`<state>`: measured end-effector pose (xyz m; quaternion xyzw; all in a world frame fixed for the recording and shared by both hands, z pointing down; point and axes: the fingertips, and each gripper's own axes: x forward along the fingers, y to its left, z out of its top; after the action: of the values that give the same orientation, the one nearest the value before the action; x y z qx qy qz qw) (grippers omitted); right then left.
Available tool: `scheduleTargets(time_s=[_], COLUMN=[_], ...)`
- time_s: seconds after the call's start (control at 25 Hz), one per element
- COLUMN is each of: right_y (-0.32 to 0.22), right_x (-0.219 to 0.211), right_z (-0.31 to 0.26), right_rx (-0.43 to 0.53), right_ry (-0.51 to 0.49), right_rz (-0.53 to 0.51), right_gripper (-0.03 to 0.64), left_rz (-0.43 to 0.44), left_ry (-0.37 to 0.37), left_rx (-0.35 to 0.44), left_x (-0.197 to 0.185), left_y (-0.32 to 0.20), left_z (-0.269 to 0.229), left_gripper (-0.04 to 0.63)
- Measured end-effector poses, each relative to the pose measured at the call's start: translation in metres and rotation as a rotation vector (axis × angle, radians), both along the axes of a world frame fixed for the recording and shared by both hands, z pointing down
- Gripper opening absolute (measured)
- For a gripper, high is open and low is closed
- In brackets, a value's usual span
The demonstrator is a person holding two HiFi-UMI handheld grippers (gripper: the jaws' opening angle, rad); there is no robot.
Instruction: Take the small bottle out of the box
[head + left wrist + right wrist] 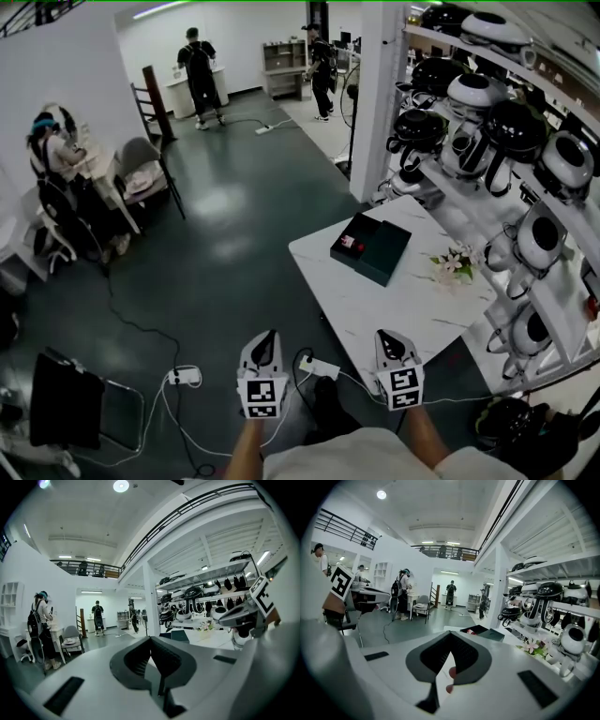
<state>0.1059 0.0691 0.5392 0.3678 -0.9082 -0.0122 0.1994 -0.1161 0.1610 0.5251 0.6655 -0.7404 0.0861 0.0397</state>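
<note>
Step in hand: approach.

Both tools are closed and empty. The left tool (265, 337) and the right tool (389, 337) each show jaws together with nothing held.

The box (370, 246) lies open on the bench (375, 314), well ahead of the right tool and ahead-right of the left tool. The bottle (349, 243) shows as a small red item in the box half nearer the left tool; its pose is too small to tell.

1. Bring the right tool over the box.
2. Open its jaws before descent.
3. Straddle the bottle, clear of the box walls.
4. Steady the box with the left tool if it shifts.
5. Keep clear of the flowers (457, 264) beyond the box.
</note>
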Motion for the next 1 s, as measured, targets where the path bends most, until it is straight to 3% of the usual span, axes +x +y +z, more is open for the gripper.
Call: scheduleTargets(time_s=[0.6,1.0], right_y=[-0.15,-0.232], right_x=[-0.046,-0.058], right_z=[-0.009,-0.012], right_rx=[0.003,0.009], right_ry=[-0.039,-0.06], right_rz=[0.052,0.062], right_gripper=[0.02,0.02], left_rz=[0.03,0.05], left_ry=[-0.019,-0.029], left_rx=[-0.007,-0.018], left_x=[-0.052,-0.057], left_y=[-0.153,-0.234], left_z=[-0.011,-0.01], left_gripper=[0.018,0.018])
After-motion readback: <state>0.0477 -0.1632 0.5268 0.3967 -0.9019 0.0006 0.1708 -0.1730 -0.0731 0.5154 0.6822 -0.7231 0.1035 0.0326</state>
